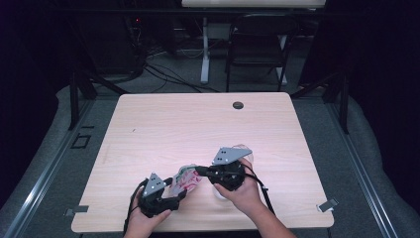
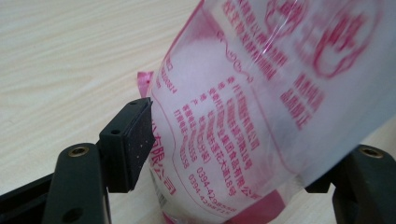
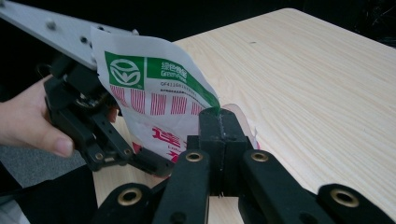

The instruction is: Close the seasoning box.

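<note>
A clear plastic bag (image 1: 187, 178) with red print and white contents is held just above the wooden table (image 1: 198, 124) near its front edge. My left gripper (image 1: 174, 197) is shut on the bag's lower part; in the left gripper view the bag (image 2: 261, 107) sits between the two pads (image 2: 133, 140). My right gripper (image 1: 202, 171) is shut on the bag's upper edge. In the right gripper view its jaws (image 3: 219, 135) pinch the bag (image 3: 154, 88) beside a green logo, and the left gripper (image 3: 140, 161) grips lower down.
A small white object (image 1: 219, 193) lies on the table under the right hand. A dark grommet (image 1: 238, 105) sits near the table's far edge. Beyond the table stand a black chair (image 1: 260, 44) and a white desk leg (image 1: 204, 49).
</note>
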{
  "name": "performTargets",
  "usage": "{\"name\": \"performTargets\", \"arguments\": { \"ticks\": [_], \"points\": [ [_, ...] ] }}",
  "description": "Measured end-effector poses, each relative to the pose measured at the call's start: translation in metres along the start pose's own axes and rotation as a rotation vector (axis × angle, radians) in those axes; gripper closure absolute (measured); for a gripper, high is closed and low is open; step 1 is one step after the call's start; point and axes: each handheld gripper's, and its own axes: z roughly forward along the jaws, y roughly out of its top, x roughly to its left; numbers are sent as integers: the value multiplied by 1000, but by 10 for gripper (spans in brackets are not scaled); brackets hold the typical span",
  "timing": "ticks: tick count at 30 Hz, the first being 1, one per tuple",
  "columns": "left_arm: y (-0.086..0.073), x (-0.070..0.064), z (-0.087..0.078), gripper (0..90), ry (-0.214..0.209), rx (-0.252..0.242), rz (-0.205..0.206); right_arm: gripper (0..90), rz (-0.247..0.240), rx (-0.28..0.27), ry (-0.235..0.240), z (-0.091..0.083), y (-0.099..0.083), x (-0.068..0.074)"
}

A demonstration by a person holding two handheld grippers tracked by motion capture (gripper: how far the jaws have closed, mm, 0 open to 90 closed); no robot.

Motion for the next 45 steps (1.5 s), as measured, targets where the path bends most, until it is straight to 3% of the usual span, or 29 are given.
{"name": "performTargets", "arguments": {
  "ticks": [2,6,12,24,34,45],
  "points": [
    [-3,-1,4,295,23,11,15,900,-5,3,0,0,0,0],
    [-6,1,11,238,38,23,-6,900,-5,5,0,-1,-1,0],
    [-11,-1,22,223,56,60,19,900,-1,-3,4,-1,-2,0],
    [-11,2,33,231,23,129,-38,900,9,-8,9,-3,-7,-1],
    [-9,1,37,241,47,142,-26,900,15,-20,15,-2,-7,0],
    [-9,-2,36,380,75,136,-4,900,14,-24,10,-3,-9,-1]
  ]
}}
